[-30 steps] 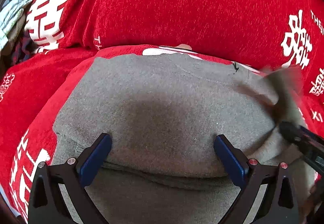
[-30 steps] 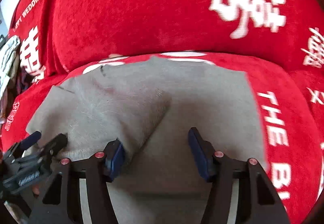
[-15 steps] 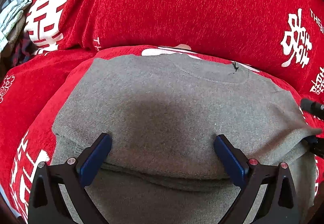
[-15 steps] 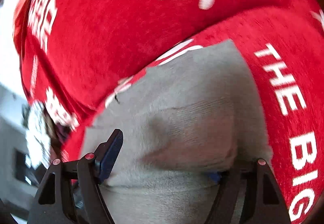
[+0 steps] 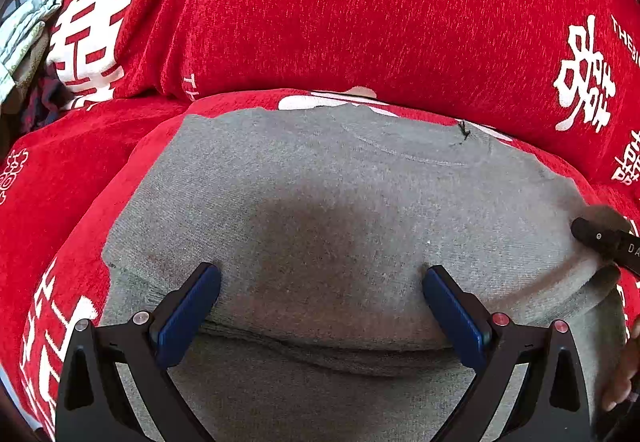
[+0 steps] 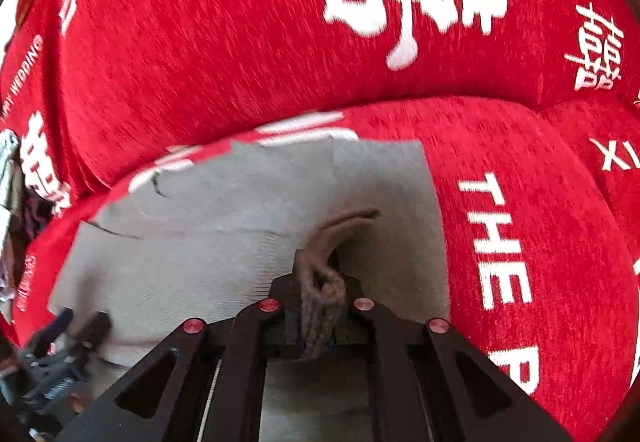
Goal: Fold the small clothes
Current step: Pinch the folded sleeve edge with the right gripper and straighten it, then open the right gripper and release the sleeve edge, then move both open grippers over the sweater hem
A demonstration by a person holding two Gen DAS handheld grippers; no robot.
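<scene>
Grey garment (image 5: 320,210) lies flat on red sofa cover (image 5: 340,10) w/ white lettering, right under both grippers. Left gripper (image 5: 320,306) is spread wide, blue pads (image 5: 188,314) resting on the fabric at a folded edge, nothing pinched btwn them. Right gripper (image 6: 318,298) is pressed together, pinching a bunched fold of the garment (image 6: 324,306) that sticks up fwd of its tips. Its tip shows at far right of left gripper's view.

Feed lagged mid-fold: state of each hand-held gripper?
Left hand-held gripper: open, over the grey garment, gripping nothing.
Right hand-held gripper: closed, pinching a bunched fold of the grey garment.
</scene>
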